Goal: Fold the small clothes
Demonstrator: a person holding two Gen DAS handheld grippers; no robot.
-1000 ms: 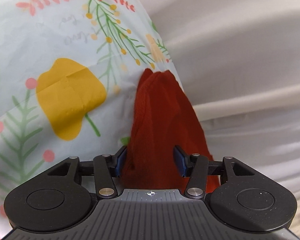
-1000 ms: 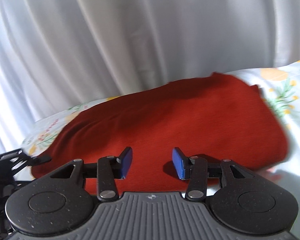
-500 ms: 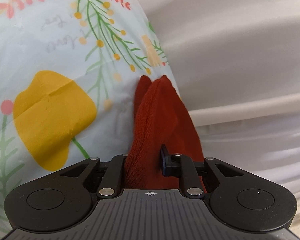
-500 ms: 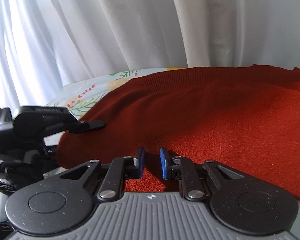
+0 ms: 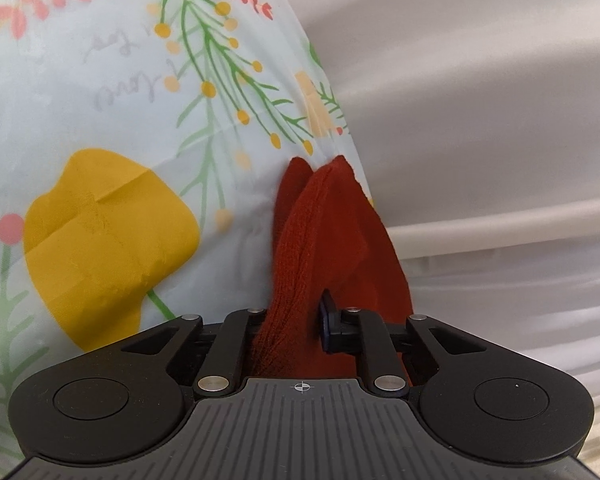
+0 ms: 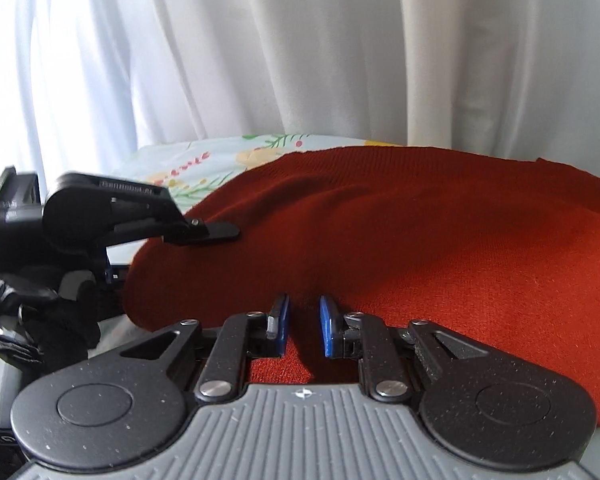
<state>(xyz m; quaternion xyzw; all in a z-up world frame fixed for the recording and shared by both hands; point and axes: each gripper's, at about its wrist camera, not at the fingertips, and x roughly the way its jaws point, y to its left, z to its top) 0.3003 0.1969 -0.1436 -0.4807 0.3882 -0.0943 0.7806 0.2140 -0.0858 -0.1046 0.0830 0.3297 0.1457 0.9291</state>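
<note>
Both sets of jaws had just been closing, and each now pinched cloth. On the left gripper (image 5: 290,330) the jaws were drawn nearly together on a bunched edge of the red knitted garment (image 5: 324,240), the knit rising in a ridge ahead of them. On the right gripper (image 6: 302,328) the blue pads (image 6: 327,330) stood a narrow gap apart with a fold of the same garment (image 6: 400,248) caught between them; a second before they had been well apart above flat cloth. From the right wrist view the left gripper (image 6: 216,233) could be seen gripping the garment's edge at the far left, so the two grips sat on one side of the piece, well apart from each other.

That garment lay spread on the flower-printed cloth (image 5: 120,128) covering the desk, close to the white curtain (image 6: 300,60) behind it. With both grips made, the grasping step looked finished. The next move would likely be to lift that edge and carry it over the rest. Thick knit may slip out of a shallow pinch.
</note>
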